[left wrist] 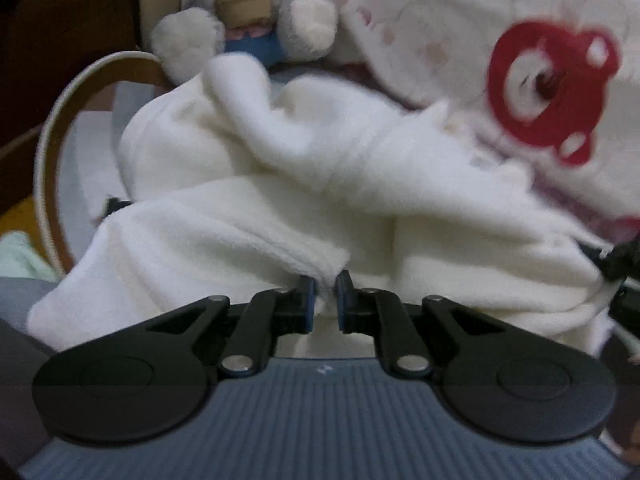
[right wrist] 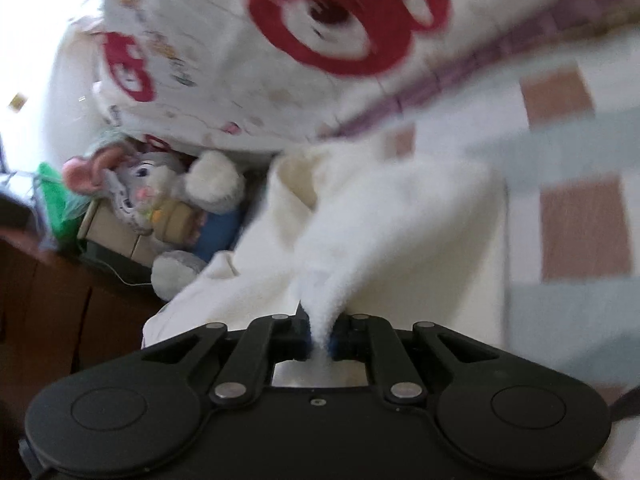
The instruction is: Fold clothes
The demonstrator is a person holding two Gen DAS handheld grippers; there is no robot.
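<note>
The white fleece garment (left wrist: 248, 216) is lying in a rumpled heap right in front of both claws, spreading back toward a plush toy (left wrist: 248, 12) and a white cover printed with red bears (left wrist: 552, 88). The left claw (left wrist: 326, 296) is sitting at the garment's near edge with its jaws drawn nearly together, a hem fold hanging down into the narrow gap between the blue pads (left wrist: 310, 292); the pads are seeming to pinch it, though the cloth is partly hiding the contact. The right claw (right wrist: 320, 334) is clamping a bunched ridge of the same fleece (right wrist: 360, 216), which is rising out of the jaws and fanning away toward the checked bedding (right wrist: 576, 216) (pink and pale blue squares).

Both claws are pointing forward and downward at the heap, the right one's view tilting noticeably. In the left wrist view a dark shape at the right edge (left wrist: 620, 264) is touching the fleece; it is looking like the other claw, but it is cut off.

Much of both views is smeared by blur, so the garment's shape, sleeves and seams are hard to make out. A curved, light-rimmed edge (left wrist: 48, 152) is showing at the left, its identity unclear.
</note>
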